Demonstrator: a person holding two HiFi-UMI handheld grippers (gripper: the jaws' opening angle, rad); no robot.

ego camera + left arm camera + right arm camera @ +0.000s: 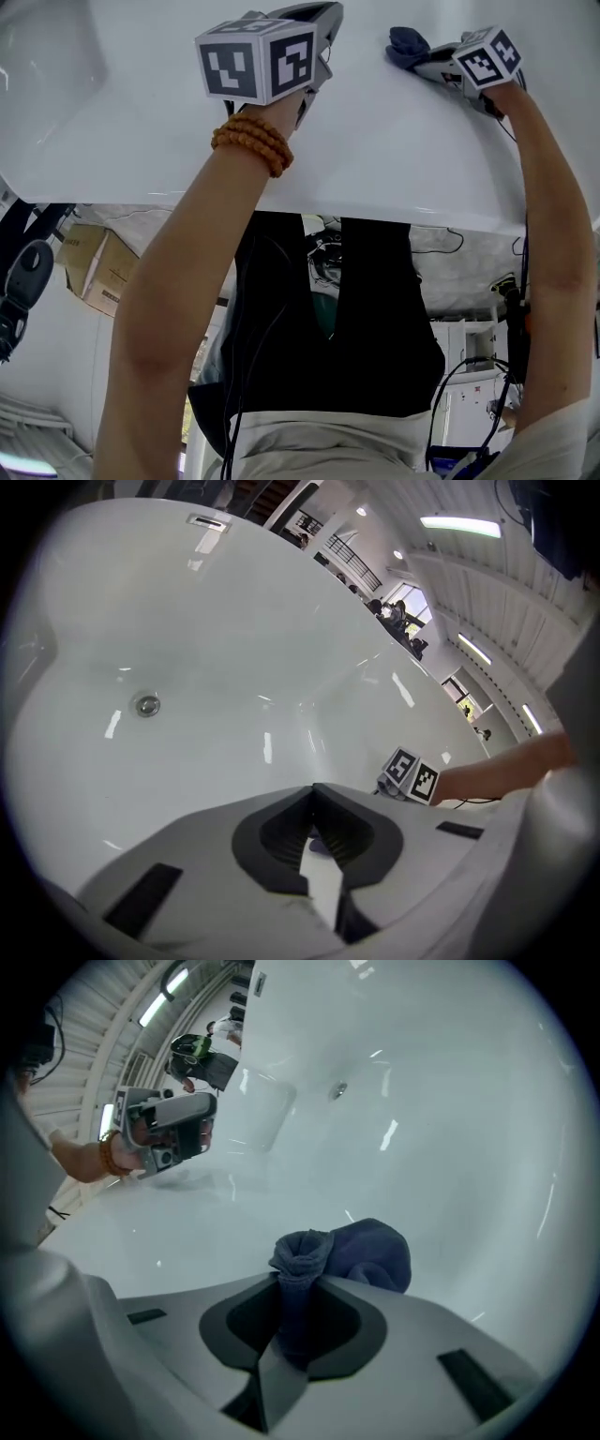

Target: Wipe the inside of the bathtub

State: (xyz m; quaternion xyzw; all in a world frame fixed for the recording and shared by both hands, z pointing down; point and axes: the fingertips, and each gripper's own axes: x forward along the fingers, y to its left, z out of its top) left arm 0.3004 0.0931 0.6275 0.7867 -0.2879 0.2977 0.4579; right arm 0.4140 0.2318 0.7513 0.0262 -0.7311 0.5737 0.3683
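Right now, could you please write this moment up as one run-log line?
task: wiping | right gripper: shut on blue cloth, cloth against bathtub inside | left gripper: jaws together, empty, over bathtub

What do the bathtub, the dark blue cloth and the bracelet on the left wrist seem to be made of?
Bathtub: glossy white, probably acrylic or enamel; it shows sharp light reflections.
Cloth: soft fabric, perhaps terry, matte, bunched into folds.
Bracelet: round orange-brown beads with a dull sheen, perhaps wood; the look leaves it open.
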